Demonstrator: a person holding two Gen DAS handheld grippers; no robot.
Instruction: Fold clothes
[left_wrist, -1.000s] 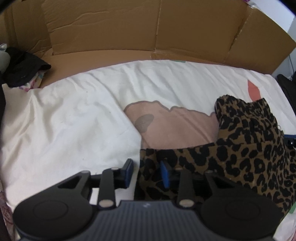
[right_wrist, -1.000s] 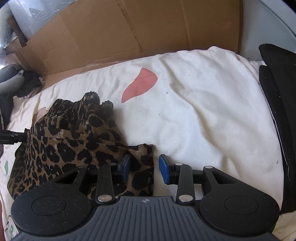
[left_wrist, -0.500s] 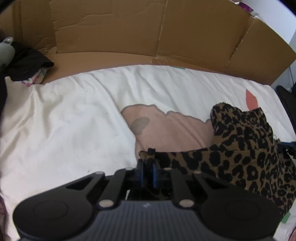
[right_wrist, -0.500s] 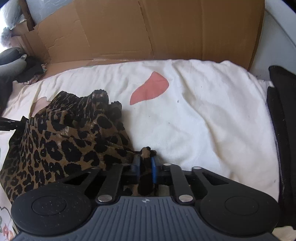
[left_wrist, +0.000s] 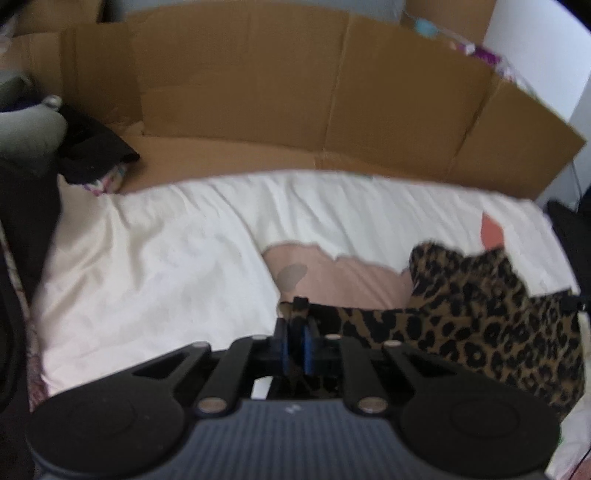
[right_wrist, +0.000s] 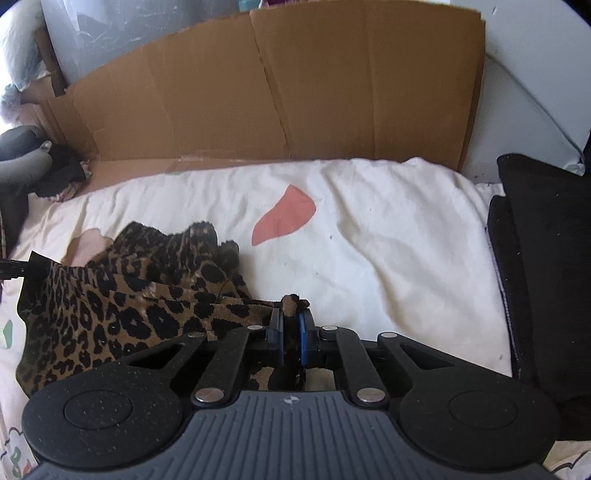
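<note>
A leopard-print garment (left_wrist: 480, 317) lies crumpled on a cream bedsheet (left_wrist: 155, 273) with pink and coral patches. My left gripper (left_wrist: 295, 332) is shut on the garment's left near corner, a tuft of cloth poking out between the blue pads. In the right wrist view the same garment (right_wrist: 110, 306) spreads to the left, and my right gripper (right_wrist: 291, 325) is shut on its right near corner. Both corners are lifted off the sheet, the edge between them stretched taut. The far part stays bunched on the bed.
A brown cardboard wall (left_wrist: 295, 122) stands along the far side of the bed. Dark clothes (left_wrist: 92, 151) are piled at the far left. A black cushion (right_wrist: 543, 258) borders the bed on the right. The coral patch (right_wrist: 284, 214) marks open sheet beyond the garment.
Both grippers went from open around the garment's near corners to shut on them, then rose, pulling the near edge up off the sheet.
</note>
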